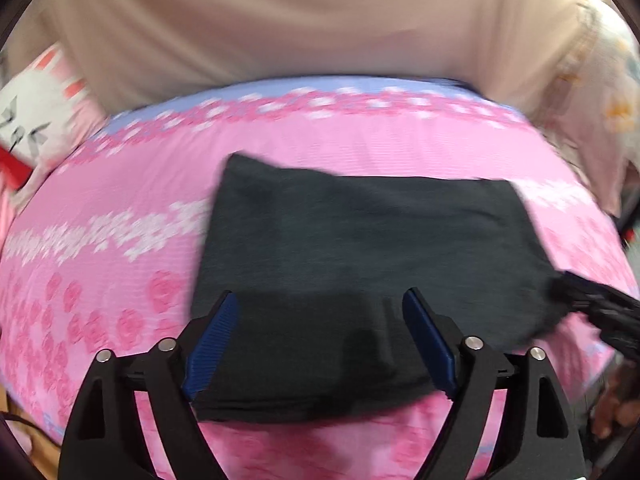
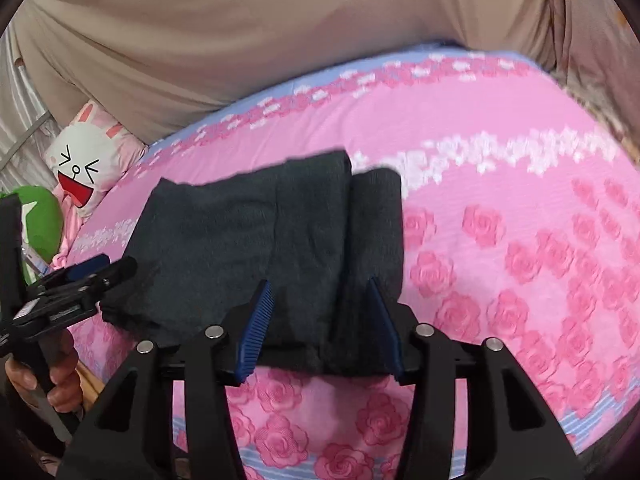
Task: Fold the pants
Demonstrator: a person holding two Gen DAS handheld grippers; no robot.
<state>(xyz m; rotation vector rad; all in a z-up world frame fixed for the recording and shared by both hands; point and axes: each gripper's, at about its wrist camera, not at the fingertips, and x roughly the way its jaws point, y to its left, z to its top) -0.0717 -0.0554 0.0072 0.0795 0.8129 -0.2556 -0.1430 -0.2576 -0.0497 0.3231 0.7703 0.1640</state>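
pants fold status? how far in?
Mostly done: the dark pants lie as a compact folded rectangle on the pink floral bedsheet. In hand: nothing; the left gripper and right gripper are both open at the near edge. Left: maybe one more fold, or tidying the uneven right-hand flap.

Left wrist view: whole frame motion-blurred; sheet print smeared. Near edge of pants partly hidden behind the left gripper fingers. Right gripper cut off by the frame's right edge, jaw state unreadable; hand below it only partly in frame.
Right wrist view: pants' near edge masked by the right gripper body. Left gripper seen side-on, tips possibly touching the pants' left corner. Rabbit pillow partly covered by beige cloth
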